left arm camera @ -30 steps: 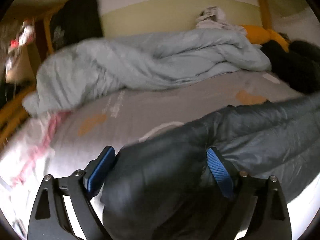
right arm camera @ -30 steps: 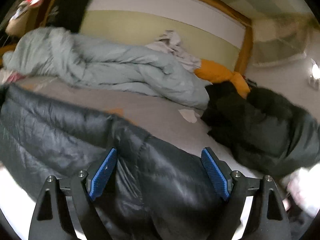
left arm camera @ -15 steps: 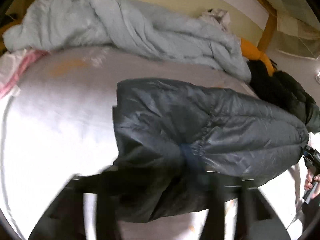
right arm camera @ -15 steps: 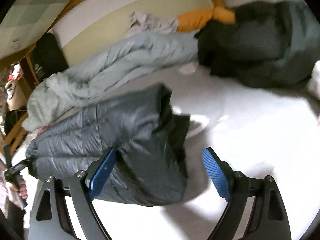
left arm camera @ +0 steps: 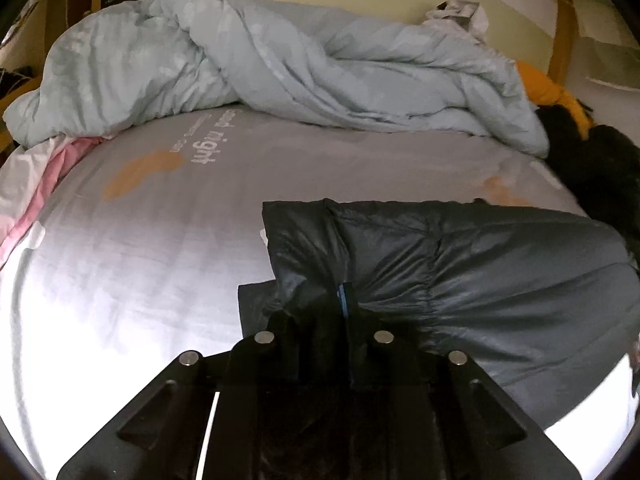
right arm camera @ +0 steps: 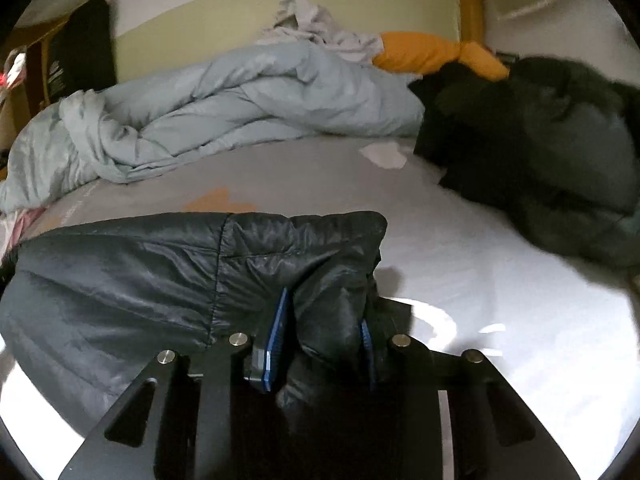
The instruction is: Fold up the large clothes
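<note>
Jacket: a dark grey puffer jacket point(left arm camera: 480, 272) lies bunched across the near part of the bed, its shiny quilted fabric creased; in the right wrist view it point(right arm camera: 160, 272) fills the lower left.
Left gripper: the left gripper point(left arm camera: 340, 304) has its jaws closing, nearly together, pressed on a fold at the jacket's left end; only a sliver of blue pad shows between the dark fabric.
Right gripper: the right gripper point(right arm camera: 324, 328) has its jaws closing around a thick bunch of the jacket's right end; the fabric fills the gap and both blue pads touch it.
Bed: the bed sheet point(left arm camera: 160, 240) is pale grey with orange shapes and white lettering, bright white nearest the cameras.
Duvet: a crumpled light blue duvet point(left arm camera: 280, 72) lies along the far side of the bed, well apart from the jacket.
Other clothes: a dark green coat point(right arm camera: 540, 140) is heaped at the far right corner, with an orange garment point(right arm camera: 432, 52) behind it and a pale grey crumpled cloth point(right arm camera: 312, 24) on top of the duvet.
Left edge: a pink and white cloth point(left arm camera: 36, 184) hangs at the bed's left side.
Background: a wooden bed frame point(right arm camera: 468, 0) stands against a yellow-green and white wall.
</note>
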`<action>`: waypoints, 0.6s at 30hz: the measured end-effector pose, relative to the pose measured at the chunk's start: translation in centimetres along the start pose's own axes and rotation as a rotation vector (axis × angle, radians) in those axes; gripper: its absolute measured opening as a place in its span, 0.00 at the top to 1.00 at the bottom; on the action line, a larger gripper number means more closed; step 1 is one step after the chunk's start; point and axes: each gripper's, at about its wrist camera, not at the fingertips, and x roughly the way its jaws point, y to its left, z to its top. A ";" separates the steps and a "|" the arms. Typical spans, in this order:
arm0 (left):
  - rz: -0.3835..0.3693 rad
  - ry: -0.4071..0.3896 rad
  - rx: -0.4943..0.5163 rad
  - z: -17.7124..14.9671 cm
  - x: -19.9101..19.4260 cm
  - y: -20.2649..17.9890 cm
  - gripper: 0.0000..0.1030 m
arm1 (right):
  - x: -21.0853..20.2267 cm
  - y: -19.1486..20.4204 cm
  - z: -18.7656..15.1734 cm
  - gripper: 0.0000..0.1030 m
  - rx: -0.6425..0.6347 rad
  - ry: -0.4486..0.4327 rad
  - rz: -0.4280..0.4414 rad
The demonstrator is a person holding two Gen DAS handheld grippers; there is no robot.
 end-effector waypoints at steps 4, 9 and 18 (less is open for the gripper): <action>0.046 -0.008 0.011 -0.3 2.4 -0.3 0.74 | 2.0 -0.7 0.2 0.65 0.038 0.042 0.021; 0.084 -0.009 0.020 -0.5 3.5 -0.6 0.69 | 3.8 -1.7 0.0 0.49 0.099 0.091 0.028; 0.188 -0.204 0.084 -0.8 -3.2 -0.5 0.30 | 0.8 -2.2 0.8 0.27 0.045 0.009 -0.100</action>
